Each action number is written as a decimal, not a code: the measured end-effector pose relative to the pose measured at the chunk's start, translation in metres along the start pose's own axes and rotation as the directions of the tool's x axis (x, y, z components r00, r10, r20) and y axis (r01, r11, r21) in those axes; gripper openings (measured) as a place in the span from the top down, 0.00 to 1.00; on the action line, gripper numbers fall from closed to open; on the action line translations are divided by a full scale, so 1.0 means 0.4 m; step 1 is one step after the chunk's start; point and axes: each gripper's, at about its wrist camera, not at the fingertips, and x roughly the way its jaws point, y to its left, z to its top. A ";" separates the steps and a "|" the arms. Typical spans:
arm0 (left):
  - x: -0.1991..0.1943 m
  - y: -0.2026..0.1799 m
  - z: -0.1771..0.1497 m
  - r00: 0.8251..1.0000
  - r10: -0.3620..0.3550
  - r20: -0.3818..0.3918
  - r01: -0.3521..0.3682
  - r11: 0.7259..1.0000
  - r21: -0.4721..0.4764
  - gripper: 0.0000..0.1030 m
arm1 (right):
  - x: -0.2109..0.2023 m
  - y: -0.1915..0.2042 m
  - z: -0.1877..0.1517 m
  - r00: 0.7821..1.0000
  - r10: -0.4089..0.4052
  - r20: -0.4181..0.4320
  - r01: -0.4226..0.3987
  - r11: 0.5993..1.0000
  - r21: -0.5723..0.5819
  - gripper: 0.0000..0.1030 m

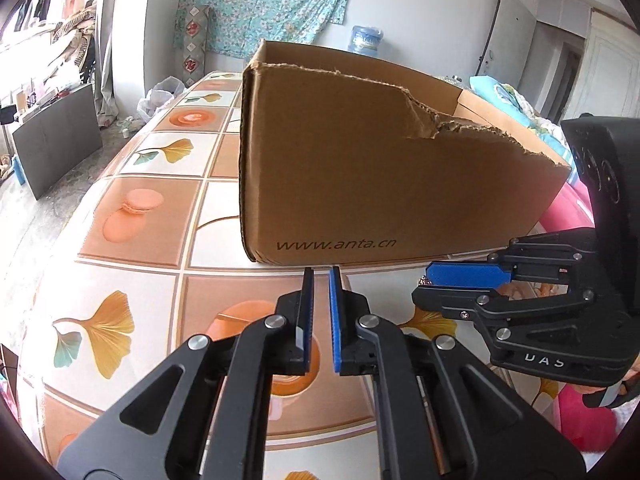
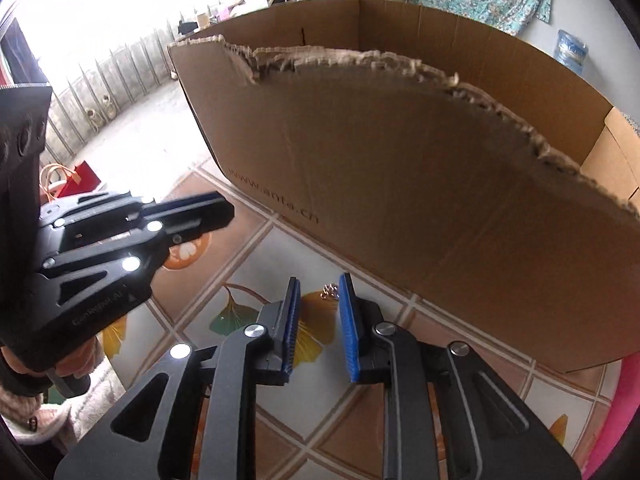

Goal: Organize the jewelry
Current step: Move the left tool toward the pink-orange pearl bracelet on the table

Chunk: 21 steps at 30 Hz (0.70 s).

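One line, "www.anta.cn", is printed along the torn cardboard box [image 1: 360,184]

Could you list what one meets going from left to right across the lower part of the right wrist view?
Left gripper → right gripper, with small gold jewelry on the table between its fingertips → cardboard box.

The cardboard box [image 1: 360,168] carries "www.anta.cn" printed in dark letters low on its side wall, near the bottom corner. The right claw [image 1: 426,282], just beside the box, bears white letters, perhaps "UAS", too small to be sure.
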 end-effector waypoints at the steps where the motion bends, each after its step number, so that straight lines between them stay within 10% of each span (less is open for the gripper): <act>1: 0.000 0.001 0.000 1.000 0.000 0.001 0.000 1.000 -0.002 0.94 | -0.001 -0.001 -0.003 1.000 -0.008 -0.001 0.008 1.000 -0.002 0.87; 21: -0.016 -0.016 -0.023 1.000 -0.011 0.003 0.011 1.000 0.017 0.93 | -0.097 -0.062 -0.031 1.000 0.014 0.023 -0.017 0.992 0.125 0.99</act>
